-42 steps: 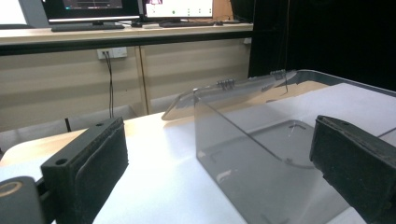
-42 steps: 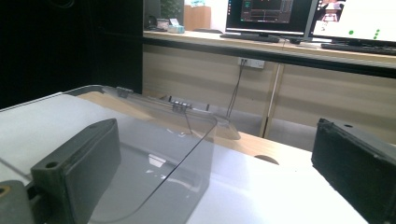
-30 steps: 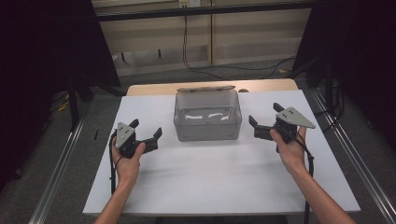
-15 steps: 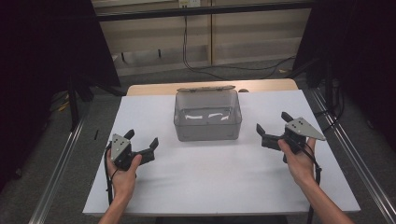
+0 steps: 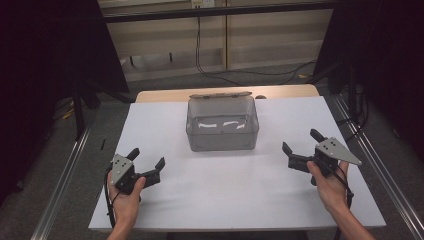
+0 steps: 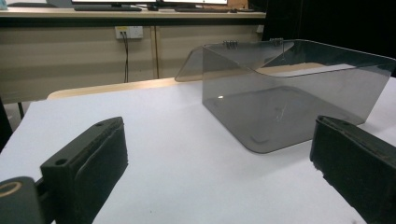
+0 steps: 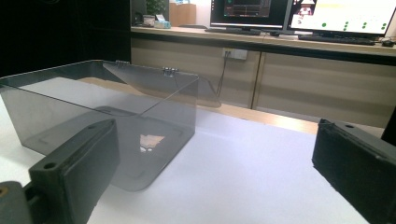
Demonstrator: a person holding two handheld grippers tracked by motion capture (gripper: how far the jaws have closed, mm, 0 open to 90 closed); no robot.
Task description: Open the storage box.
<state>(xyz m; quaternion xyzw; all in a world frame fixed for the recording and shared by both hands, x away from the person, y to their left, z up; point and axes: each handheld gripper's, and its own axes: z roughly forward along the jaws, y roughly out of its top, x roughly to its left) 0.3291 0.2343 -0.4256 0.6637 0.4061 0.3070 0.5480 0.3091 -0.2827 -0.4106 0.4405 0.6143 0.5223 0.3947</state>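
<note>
- Nearest, a person's two hands each hold a gripper low over a white bench. The left gripper is at the near left, the right gripper at the near right.
- The left gripper's fingers are spread wide. They hold nothing and touch nothing, with bare bench between them.
- The right gripper's fingers are also spread wide and empty, with nothing between them.
- Farther off, at the middle of the bench, stands a clear grey box. Its hinged lid is open and leans back on the far side. The box looks empty. It sits well apart from both grippers, between them and beyond.
- Risk, as a judgement: the box is light and smooth-walled, so a push from one side alone would likely slide it across the bench rather than grip it.
- The walls are thin and see-through, so a finger could misjudge the rim and knock it.
- The open lid could be bumped and swing shut.
- Beyond the bench are a wooden wall and cables on the floor.
</note>
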